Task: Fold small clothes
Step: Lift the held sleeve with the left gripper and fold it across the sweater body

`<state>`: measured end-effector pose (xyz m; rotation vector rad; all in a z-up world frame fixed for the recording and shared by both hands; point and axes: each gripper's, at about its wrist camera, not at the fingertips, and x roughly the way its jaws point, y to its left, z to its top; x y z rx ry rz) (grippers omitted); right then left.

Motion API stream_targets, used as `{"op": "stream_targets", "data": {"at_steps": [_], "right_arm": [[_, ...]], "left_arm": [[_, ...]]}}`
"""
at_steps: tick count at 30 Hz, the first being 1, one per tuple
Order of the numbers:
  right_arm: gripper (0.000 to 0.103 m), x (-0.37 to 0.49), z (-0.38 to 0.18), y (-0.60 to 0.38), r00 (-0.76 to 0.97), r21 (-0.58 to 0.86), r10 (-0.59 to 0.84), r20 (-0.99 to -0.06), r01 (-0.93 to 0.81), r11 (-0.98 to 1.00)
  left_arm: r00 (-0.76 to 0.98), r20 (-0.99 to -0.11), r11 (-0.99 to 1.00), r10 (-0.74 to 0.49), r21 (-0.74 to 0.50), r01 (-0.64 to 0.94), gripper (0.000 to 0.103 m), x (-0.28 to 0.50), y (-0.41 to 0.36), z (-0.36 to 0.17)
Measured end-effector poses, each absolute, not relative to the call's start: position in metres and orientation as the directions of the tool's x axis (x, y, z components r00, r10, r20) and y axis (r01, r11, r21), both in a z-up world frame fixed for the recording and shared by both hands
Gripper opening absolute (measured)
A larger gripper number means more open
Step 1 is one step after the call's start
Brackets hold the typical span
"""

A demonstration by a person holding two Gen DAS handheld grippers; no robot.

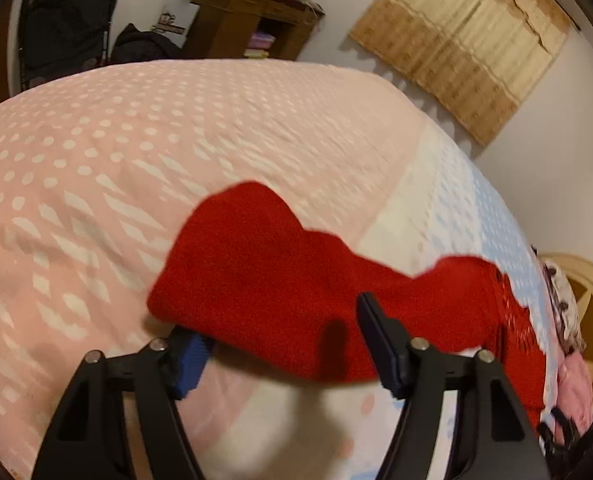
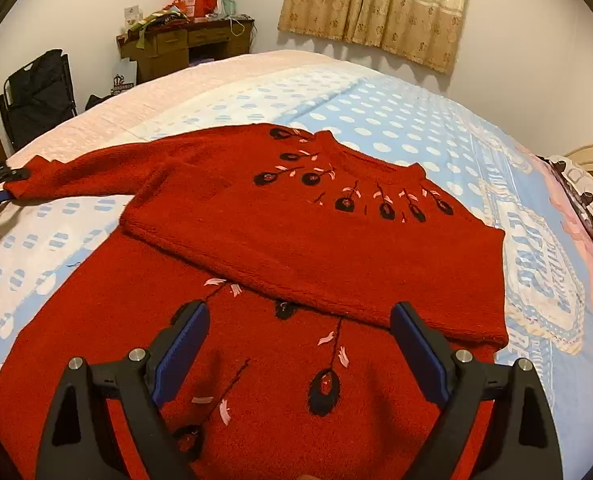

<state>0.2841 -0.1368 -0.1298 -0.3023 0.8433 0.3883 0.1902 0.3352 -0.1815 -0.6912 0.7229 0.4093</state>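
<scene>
Polka-dot bedspread [image 2: 376, 120] beneath red sweater [image 2: 296, 240], half folded (one sleeve outstretched). Left gripper [image 1: 284, 344] spread around sleeve cuff [image 1: 256, 272], unclamped; right gripper [image 2: 300, 356] hovering spread. Next, probably: pinch cuff, fold inward.

Red sweater on a dotty bed

The sweater [image 2: 316, 240] is deep red with black buds and pink leaf stitching; the bedsheet [image 2: 396, 120] is pale blue and pink with white dots; curtain [image 2: 376, 4] is beige-gold.

My fingers [image 2: 184, 352] wear ribbed blue rubbery pads on matt black plastic. The red sweater [image 2: 296, 232] looks fuzzy, knitted wool; the bedspread [image 2: 396, 120] smooth printed cloth; the desk [image 2: 168, 48] dark wood.
</scene>
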Motion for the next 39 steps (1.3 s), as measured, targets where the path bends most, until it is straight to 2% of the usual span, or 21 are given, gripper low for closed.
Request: {"op": "stream_targets", "data": {"at_steps": [1, 3, 4, 5, 13, 28, 39], "right_arm": [[0.092, 0.283, -0.129, -0.137, 0.604, -0.106, 0.215, -0.767, -0.450, 0.887], [0.092, 0.281, -0.128, -0.135, 0.609, -0.109, 0.218, -0.762, -0.454, 0.884], [0.092, 0.280, -0.128, -0.134, 0.610, -0.110, 0.221, -0.761, -0.456, 0.883], [0.092, 0.280, -0.128, -0.133, 0.610, -0.108, 0.224, -0.760, -0.459, 0.882], [0.092, 0.277, -0.126, -0.133, 0.610, -0.095, 0.234, -0.757, -0.457, 0.885], [0.092, 0.272, -0.103, -0.171, 0.644, -0.031, 0.250, -0.723, -0.392, 0.920], [0.092, 0.263, -0.088, -0.212, 0.654, 0.025, 0.248, -0.715, -0.331, 0.943]], "left_arm": [[0.685, -0.718, 0.709, 0.126, -0.417, -0.568, 0.060, 0.192, 0.335, -0.181], [0.675, -0.726, 0.711, 0.133, -0.405, -0.575, 0.040, 0.193, 0.335, -0.182], [0.677, -0.726, 0.710, 0.119, -0.414, -0.569, 0.020, 0.194, 0.336, -0.182], [0.679, -0.728, 0.711, 0.095, -0.428, -0.558, 0.005, 0.196, 0.337, -0.184], [0.730, -0.680, 0.736, 0.071, -0.458, -0.498, 0.005, 0.195, 0.333, -0.159], [0.889, -0.452, 0.851, -0.071, -0.492, -0.183, 0.005, 0.245, 0.247, -0.035], [0.887, -0.402, 0.872, -0.228, -0.489, 0.002, 0.005, 0.282, 0.182, -0.005]]}}
